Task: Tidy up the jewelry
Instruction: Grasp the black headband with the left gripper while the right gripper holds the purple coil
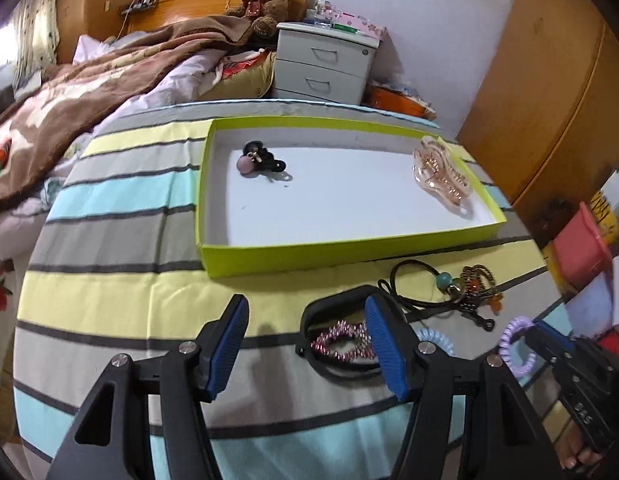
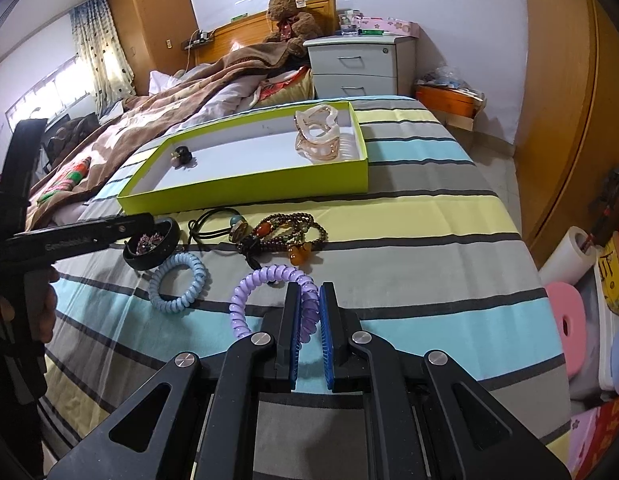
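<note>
My left gripper (image 1: pixel 305 302) stands open above the striped bedspread. A black hair clip with pink rhinestones (image 1: pixel 341 346) lies by its right finger, apart from the left pad; in the right wrist view the clip (image 2: pixel 151 246) sits under that gripper's tip. My right gripper (image 2: pixel 309 292) is shut on a purple coil hair tie (image 2: pixel 265 280), also visible in the left wrist view (image 1: pixel 515 340). A green tray (image 1: pixel 349 248) with a white floor holds a black and pink hair tie (image 1: pixel 259 162) and a peach claw clip (image 1: pixel 441 176).
On the bedspread lie a blue coil hair tie (image 2: pixel 177 282), a black cord with a turquoise bead (image 2: pixel 217 224) and beaded bracelets (image 2: pixel 285 232). A brown blanket (image 2: pixel 169 100) lies left, a nightstand (image 2: pixel 357 64) behind, boxes (image 2: pixel 613 280) on the floor at right.
</note>
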The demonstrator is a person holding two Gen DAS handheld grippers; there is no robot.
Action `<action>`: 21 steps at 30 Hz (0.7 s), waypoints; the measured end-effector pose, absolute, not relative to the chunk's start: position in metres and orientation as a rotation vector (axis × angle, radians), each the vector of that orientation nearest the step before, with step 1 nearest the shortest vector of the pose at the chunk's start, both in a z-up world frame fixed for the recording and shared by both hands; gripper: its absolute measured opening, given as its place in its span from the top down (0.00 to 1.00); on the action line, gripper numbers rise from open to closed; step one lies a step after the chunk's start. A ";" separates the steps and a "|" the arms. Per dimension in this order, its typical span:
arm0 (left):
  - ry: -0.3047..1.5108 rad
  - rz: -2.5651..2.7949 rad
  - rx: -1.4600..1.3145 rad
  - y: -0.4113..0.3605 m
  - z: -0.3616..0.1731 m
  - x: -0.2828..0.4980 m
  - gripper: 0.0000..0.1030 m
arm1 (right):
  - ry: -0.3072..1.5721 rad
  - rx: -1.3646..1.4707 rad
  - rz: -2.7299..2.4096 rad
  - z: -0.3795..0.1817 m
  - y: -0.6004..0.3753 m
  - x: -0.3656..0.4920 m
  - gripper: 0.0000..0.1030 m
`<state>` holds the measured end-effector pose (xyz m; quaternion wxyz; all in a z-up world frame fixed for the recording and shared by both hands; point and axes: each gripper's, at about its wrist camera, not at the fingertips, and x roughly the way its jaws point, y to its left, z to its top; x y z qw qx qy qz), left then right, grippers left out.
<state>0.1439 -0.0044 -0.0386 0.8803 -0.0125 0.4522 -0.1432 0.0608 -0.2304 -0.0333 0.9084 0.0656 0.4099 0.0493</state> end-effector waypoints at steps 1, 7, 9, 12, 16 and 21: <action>0.951 -0.302 -0.021 -0.006 -0.040 0.145 0.39 | 0.845 0.135 0.101 -0.033 -0.231 0.061 0.91; 0.996 -0.317 0.026 -0.017 -0.048 0.149 0.39 | 0.840 0.140 0.100 -0.033 -0.230 0.062 0.91; 0.995 -0.328 0.026 -0.018 -0.047 0.148 0.39 | 0.839 0.145 0.098 -0.033 -0.231 0.063 0.91; 0.992 -0.298 0.039 -0.019 -0.047 0.151 0.39 | 0.840 0.148 0.102 -0.034 -0.230 0.063 0.91; 1.008 -0.290 0.043 -0.020 -0.051 0.157 0.41 | 0.838 0.151 0.103 -0.033 -0.232 0.062 0.91; 1.013 -0.315 0.049 -0.024 -0.050 0.156 0.55 | 0.836 0.158 0.103 -0.033 -0.233 0.061 0.91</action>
